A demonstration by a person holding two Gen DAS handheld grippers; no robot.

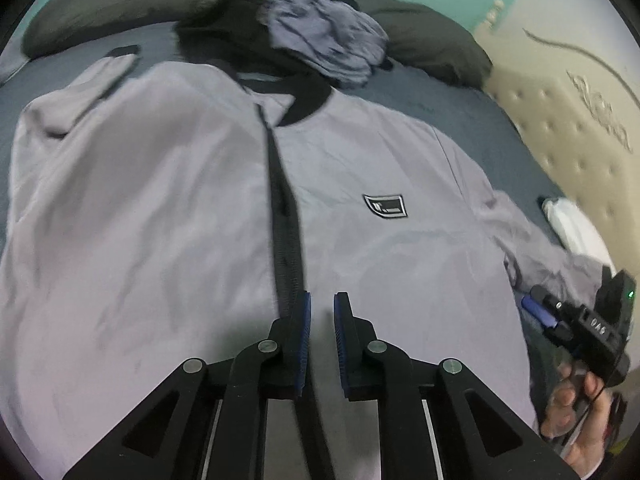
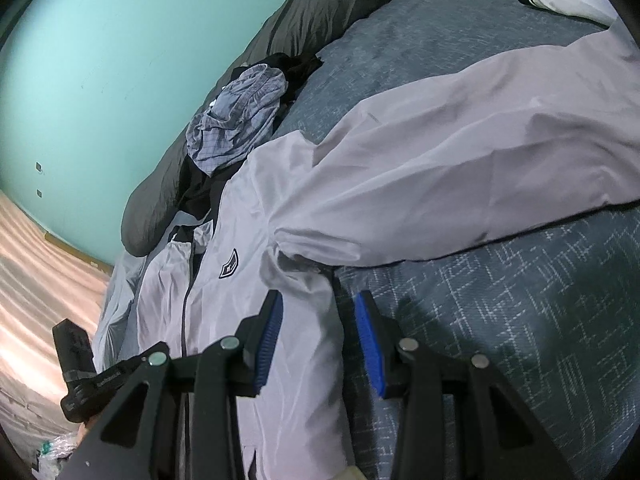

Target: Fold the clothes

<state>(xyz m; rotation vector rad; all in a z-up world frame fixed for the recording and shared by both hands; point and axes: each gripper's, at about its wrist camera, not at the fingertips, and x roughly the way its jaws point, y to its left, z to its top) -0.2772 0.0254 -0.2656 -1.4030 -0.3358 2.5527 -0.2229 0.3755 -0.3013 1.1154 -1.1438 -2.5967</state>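
Nearest in the left wrist view, the left gripper hangs over the lower front of the grey jacket, its blue pads parted by a narrow gap with nothing between them. In the right wrist view the right gripper has its jaws spread wider, also holding nothing; one blue pad lies over the jacket's side edge, the other over the bare bed cover. Whether either touches the cloth cannot be told. A hand grips the right gripper's handle at the near right edge of the bed.

The jacket lies face up and spread flat over the bed, covering most of its near and middle part. A dark zipper strip runs up its middle to a black collar, and a small dark badge sits on the chest beside the zipper. One sleeve stretches out sideways across the cover toward the bed's right edge; the other sleeve is bent up near the far left.

Past the collar, a crumpled blue checked garment rests on dark clothing, with a white piece behind it. A white item lies by the right edge. Along the far edge runs a dark grey bolster, against a teal wall.
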